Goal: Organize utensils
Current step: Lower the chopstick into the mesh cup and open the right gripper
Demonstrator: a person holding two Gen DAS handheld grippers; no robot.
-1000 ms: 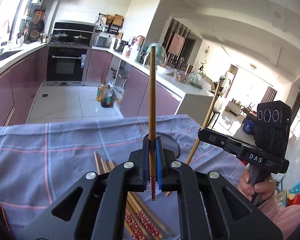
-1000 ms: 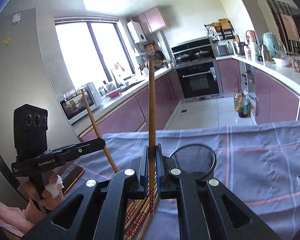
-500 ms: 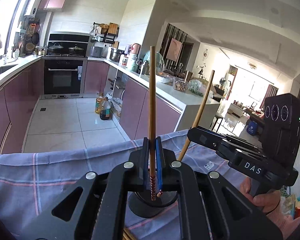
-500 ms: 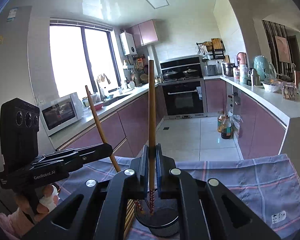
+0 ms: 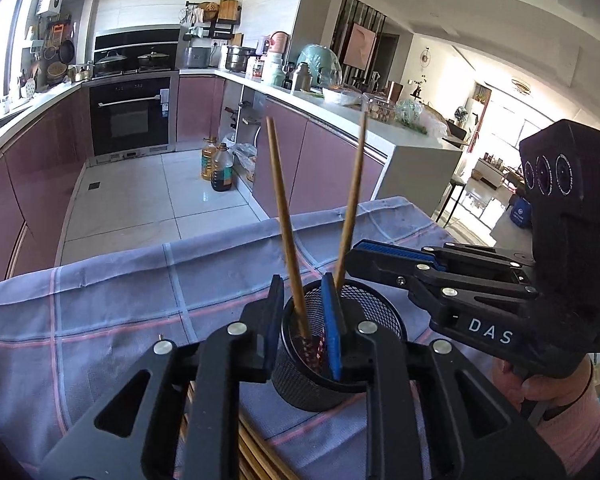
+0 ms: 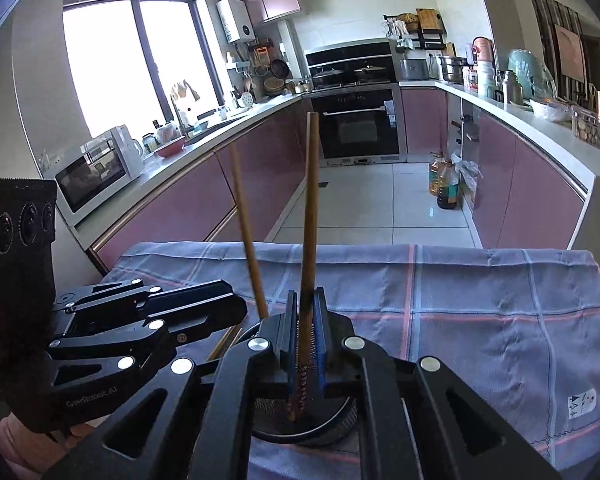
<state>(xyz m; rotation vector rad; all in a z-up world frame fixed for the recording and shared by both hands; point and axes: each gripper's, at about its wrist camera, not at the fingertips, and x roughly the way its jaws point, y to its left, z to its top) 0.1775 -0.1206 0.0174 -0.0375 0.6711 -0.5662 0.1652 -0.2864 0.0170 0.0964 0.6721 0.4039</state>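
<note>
Around your mesh cup [image 5: 340, 344] the biggest thing is the checked cloth [image 5: 112, 308] it stands on, which covers the table out to its far edge, just past the cup; beyond that edge lie the tiled floor [image 5: 148, 196] and the pink cabinets [image 6: 188, 208]. On the cloth to the right of the cup, in the right wrist view, you have a broad bare stretch. Close to the cup it is crowded. Your right gripper [image 6: 305, 344] sits directly over the cup, and your left gripper [image 5: 302, 322] straddles its near rim, with the right one reaching in just beside it from the right side of the left wrist view. A bundle of loose chopsticks [image 5: 256, 456] lies on the cloth on the near side of the cup, under your left gripper.

The left chopstick [image 5: 286, 232] stands in the cup, leaning left, between left jaws that are opening and no longer press it. The right chopstick [image 6: 310, 216] is pinched between the narrow right jaws, its patterned end down in the cup.

A second ago both sticks were held upright above the cloth with the cup farther off; since then both grippers have come down over it, and the left stick is now tilted and free.
</note>
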